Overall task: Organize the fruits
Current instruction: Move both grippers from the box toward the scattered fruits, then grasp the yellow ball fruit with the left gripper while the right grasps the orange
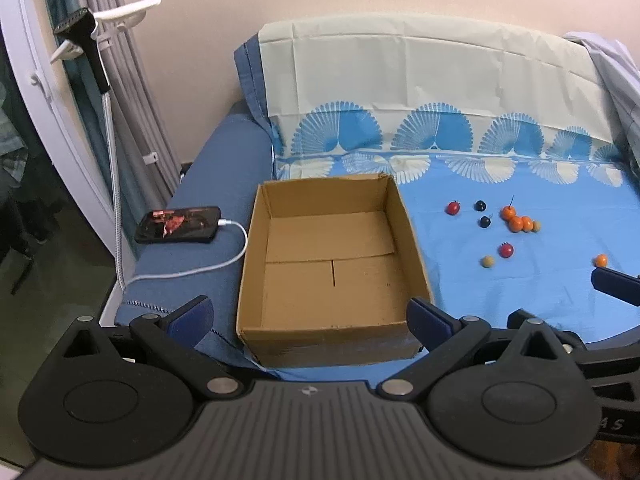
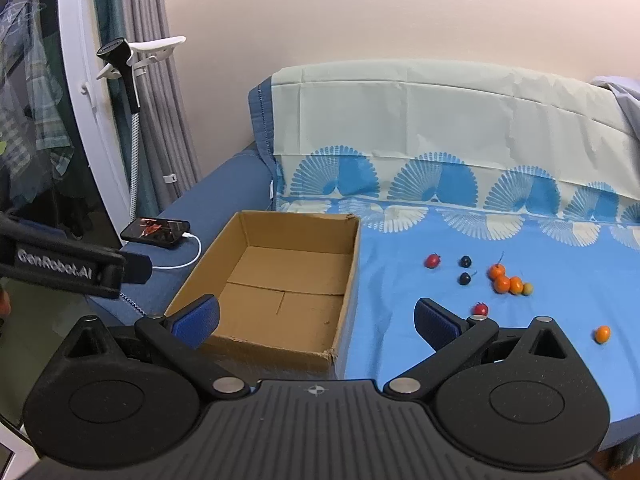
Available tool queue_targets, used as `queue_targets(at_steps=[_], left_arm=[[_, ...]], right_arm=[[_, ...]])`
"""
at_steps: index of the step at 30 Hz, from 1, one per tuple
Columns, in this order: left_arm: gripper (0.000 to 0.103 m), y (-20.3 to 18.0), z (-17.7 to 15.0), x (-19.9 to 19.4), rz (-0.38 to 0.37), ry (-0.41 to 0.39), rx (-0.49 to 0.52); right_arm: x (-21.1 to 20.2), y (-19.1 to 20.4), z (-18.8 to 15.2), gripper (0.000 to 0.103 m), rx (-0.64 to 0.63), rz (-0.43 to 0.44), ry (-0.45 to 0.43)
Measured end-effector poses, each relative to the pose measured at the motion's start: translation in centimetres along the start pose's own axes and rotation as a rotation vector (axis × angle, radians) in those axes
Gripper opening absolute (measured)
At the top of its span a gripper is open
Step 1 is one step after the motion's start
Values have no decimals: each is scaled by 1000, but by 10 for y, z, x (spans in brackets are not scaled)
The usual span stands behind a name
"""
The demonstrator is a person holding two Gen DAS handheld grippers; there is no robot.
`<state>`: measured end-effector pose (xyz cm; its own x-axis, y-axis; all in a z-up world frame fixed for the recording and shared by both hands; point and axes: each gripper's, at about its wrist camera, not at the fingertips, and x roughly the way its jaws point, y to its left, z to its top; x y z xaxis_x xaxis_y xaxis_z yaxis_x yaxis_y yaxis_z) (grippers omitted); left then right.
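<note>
An empty open cardboard box sits on a blue patterned sheet. Small fruits lie to its right: a cluster of orange ones, two dark ones, two red ones, a pale green one and a lone orange one. My left gripper is open and empty in front of the box. My right gripper is open and empty above the box's near right corner.
A phone on a white charging cable lies on the blue sofa arm left of the box. A garment steamer on a stand and curtains are at the far left. The sofa back rises behind.
</note>
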<state>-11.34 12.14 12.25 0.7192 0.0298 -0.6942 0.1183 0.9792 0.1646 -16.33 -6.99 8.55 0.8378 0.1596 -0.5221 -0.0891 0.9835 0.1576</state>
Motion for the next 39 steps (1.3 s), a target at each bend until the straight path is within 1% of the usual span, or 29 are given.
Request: queue_targets(at_steps=[3,7,12,15,19,26,28,34,36,39], left_arm=[[103,1,-5,1,-19,-1,-15],[103,0,-9,1,7,-5,4],[103,2,-14,1,11,-2,-15],[103,1,-15,1,25,-7,-12],[103,-2,-13,5,19,1,-9],[103,-22,-1,24,-4,21,-4],[103,-33,1,33,-9,31,11],[103,-77,9,69,-22,99,71],[103,-93,12,83,-32,127,82],[103,-118,18,109,-74,168,100]], right_arm=[[-3,1,-1,103,-13,-12,3],[-5,2,-3,103,-30,-20,-4],[-8,3,-5,103,-48,-28,-16],[-9,0,-6,103,-37,-27,-22],[-9,-12,-5,103,6,-57,-44],[-3,-54,-5,103,68,-128,-87],[0,-68,-8,103,69,-163,-101],[15,-123,-14,103,160,-232,-113],[21,-144,-16,103,189,-271,-110],[31,-176,-21,103,222,-330,-108]])
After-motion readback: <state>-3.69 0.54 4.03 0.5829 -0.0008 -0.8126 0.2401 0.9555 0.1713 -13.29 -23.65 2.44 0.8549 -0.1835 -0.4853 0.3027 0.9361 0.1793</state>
